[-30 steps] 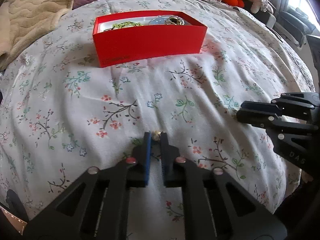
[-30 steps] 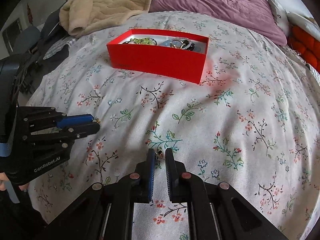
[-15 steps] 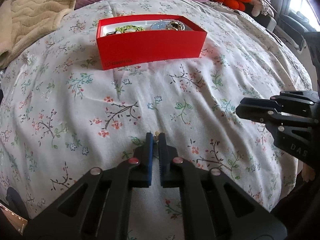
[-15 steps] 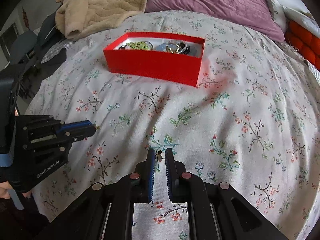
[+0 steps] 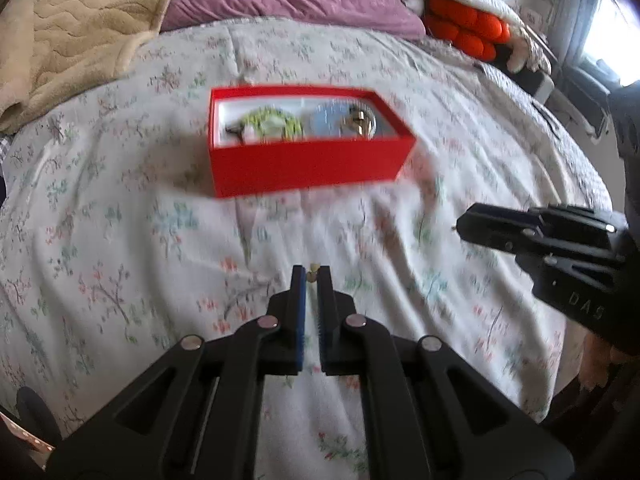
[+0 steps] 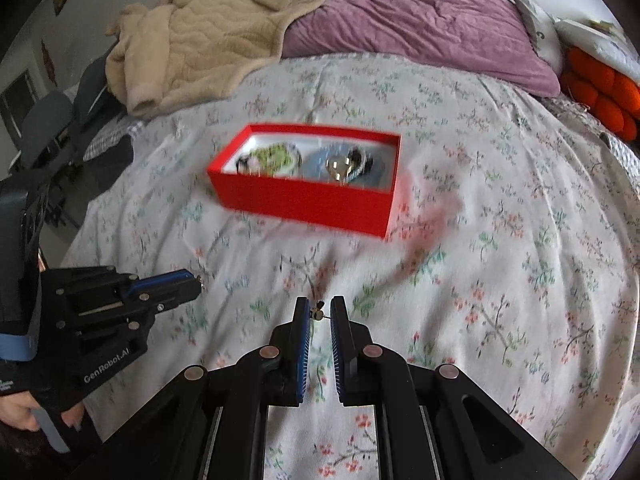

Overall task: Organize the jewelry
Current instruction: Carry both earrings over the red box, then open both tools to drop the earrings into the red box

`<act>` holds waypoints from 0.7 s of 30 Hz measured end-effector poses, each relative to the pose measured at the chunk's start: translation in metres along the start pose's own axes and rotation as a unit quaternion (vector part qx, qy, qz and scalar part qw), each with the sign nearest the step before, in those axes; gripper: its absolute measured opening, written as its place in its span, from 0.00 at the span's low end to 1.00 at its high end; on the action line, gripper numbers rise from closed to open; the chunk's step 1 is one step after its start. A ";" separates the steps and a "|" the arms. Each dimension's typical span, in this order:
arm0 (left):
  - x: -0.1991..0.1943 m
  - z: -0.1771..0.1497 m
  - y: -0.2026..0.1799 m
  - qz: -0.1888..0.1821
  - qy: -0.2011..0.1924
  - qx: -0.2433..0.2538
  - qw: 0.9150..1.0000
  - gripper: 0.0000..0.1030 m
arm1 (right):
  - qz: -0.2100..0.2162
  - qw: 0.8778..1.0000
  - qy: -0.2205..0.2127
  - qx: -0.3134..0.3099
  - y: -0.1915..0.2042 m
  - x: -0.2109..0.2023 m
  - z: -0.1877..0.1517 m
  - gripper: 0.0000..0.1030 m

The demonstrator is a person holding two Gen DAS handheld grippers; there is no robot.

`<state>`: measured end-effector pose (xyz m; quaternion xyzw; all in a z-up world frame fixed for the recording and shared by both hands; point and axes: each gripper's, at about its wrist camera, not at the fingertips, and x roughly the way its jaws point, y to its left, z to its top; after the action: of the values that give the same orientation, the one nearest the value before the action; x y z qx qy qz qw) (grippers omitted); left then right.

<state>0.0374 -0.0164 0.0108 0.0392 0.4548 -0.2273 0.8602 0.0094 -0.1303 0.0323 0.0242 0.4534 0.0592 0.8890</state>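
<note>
Left tool: pinching a small gold earring.
Right tool: pinching a second earring.
Change: both tools now higher above the bedspread; red box looks nearer.
Meaning: pickup done; drop into the box likely next.

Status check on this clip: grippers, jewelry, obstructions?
Left gripper shut on gold stud. Right gripper shut on small earring. Red box ahead, path clear.

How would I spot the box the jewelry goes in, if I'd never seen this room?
Start at the bed with the floral bedspread. In its middle, in front of the purple duvet, sits an open red box, white inside. It is the only hard, bright, straight-edged thing among the soft bedding.
</note>
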 end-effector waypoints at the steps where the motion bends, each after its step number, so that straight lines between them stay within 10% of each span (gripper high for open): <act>1: 0.000 0.004 0.001 0.000 -0.003 -0.002 1.000 0.06 | 0.001 1.000 -0.003 0.004 -0.001 -0.001 0.004 0.10; 21: 0.021 0.077 0.009 0.025 -0.046 -0.045 0.998 0.06 | 0.018 0.996 -0.031 0.083 -0.020 0.019 0.084 0.10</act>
<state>0.1103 -0.0369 0.0370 0.0015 0.4233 -0.1861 0.8867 0.0898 -0.1467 0.0643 0.1079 0.4283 0.0367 0.8964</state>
